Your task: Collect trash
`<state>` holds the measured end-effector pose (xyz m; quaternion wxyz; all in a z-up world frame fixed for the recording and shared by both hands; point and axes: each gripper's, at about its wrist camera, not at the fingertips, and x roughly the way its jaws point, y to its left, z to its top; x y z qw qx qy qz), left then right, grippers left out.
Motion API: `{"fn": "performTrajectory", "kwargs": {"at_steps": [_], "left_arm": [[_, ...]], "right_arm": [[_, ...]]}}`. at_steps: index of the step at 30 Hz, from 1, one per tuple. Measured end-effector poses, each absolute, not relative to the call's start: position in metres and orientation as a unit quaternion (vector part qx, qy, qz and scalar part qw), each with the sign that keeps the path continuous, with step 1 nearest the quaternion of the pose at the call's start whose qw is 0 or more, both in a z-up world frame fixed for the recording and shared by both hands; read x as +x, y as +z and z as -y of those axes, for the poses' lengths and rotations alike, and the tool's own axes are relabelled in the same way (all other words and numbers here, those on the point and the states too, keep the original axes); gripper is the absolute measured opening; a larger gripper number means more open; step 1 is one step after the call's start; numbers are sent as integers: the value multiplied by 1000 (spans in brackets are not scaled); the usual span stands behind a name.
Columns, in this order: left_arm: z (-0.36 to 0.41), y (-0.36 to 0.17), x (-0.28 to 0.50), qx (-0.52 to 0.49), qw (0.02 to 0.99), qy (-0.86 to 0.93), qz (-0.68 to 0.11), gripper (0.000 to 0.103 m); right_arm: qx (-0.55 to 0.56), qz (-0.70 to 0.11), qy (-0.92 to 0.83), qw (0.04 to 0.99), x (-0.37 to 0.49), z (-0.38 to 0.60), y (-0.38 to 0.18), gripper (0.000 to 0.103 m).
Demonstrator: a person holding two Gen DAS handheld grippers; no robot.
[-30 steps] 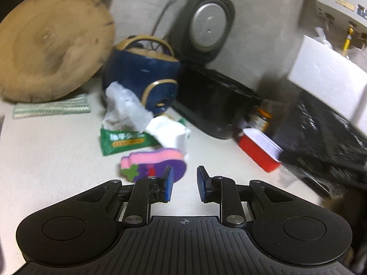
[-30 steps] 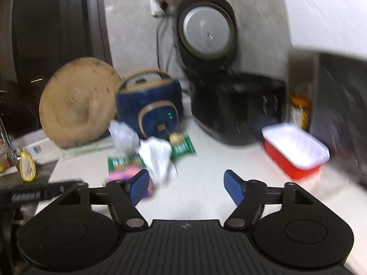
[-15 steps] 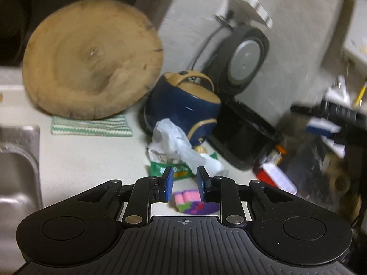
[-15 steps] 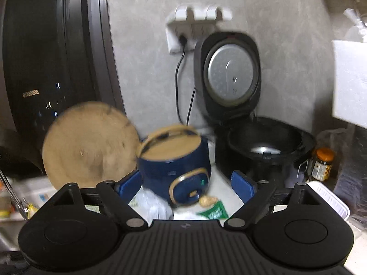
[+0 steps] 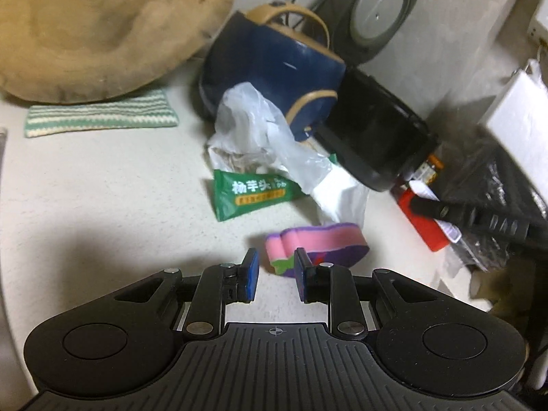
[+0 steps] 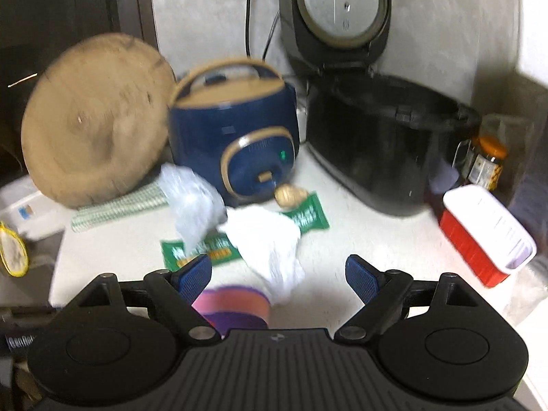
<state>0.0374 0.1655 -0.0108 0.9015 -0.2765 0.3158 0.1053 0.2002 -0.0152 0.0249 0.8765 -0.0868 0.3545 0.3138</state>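
Two grippers are hovering over a pale countertop (image 5: 102,188) where a small heap of trash is lying in front of a navy rice cooker (image 5: 274,68), the landmark here. A big round wooden chopping board (image 5: 102,24) is leaning against the wall to the left of that cooker, with a green striped cloth (image 5: 99,116) lying at its foot. To the cooker's right, a black cooker (image 6: 383,147) is standing with its lid raised. Further right of it, a red box with a white lid (image 6: 483,239) is sitting on the counter, with an orange-capped jar (image 6: 486,164) behind it.

Directly in front of the navy cooker, a crumpled clear plastic bag (image 5: 253,126) is lying against its base. A white crumpled tissue (image 6: 270,246) is resting just nearer the cameras, overlapping a green snack wrapper (image 5: 250,195). A second green wrapper (image 6: 308,215) and a small brownish lump (image 6: 287,195) are lying close to the cooker's front. Nearest of all, a pink and purple sponge (image 5: 318,243) is lying flat on the counter.

The left gripper (image 5: 274,275) is holding its jaws narrow, nothing between them, with the sponge just beyond its right pad. The right gripper (image 6: 277,274) has just been opening its jaws and is standing wide, with the tissue and the sponge showing between its fingers but not gripped
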Motion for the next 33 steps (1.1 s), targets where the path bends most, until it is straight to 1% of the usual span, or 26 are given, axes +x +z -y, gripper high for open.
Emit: {"fn": "performTrajectory", "kwargs": {"at_steps": [3, 8, 12, 15, 17, 20, 21, 22, 23, 24, 27, 31, 33], "left_arm": [[-159, -15, 60, -277, 898, 92, -329, 25], [-138, -24, 103, -237, 901, 69, -358, 26], [-124, -30, 113, -178, 905, 96, -373, 28], [-128, -37, 108, -138, 899, 144, -389, 28], [-141, -40, 100, -151, 893, 167, -391, 27], [-162, -33, 81, -206, 891, 171, -367, 27], [-168, -30, 75, -232, 892, 161, -353, 27], [-173, -27, 71, -254, 893, 149, -341, 27], [-177, -24, 68, -273, 893, 139, -328, 27], [-180, -20, 65, -291, 894, 131, -314, 27], [-183, -13, 67, -312, 894, 125, -296, 27], [-171, -16, 87, -287, 895, 124, -319, 27], [-169, -15, 91, -284, 896, 127, -316, 27]], "right_arm": [[-95, -353, 327, 872, 209, 18, 3, 87], [-106, -342, 346, 867, 228, 25, -15, 88], [-90, -360, 358, 857, 252, 28, -22, 88], [-79, -369, 357, 854, 263, 26, -28, 88], [-67, -383, 367, 845, 267, 21, -34, 88], [-50, -403, 393, 825, 267, 7, -44, 88], [-47, -409, 404, 817, 265, 1, -47, 86], [-49, -415, 415, 808, 263, -6, -51, 84], [-51, -425, 429, 796, 259, -13, -54, 73], [-51, -435, 442, 783, 256, -18, -58, 70], [-67, -433, 472, 765, 242, -27, -57, 69], [-103, -428, 500, 746, 228, -24, -55, 69], [-121, -427, 505, 741, 227, -16, -52, 69]]}}
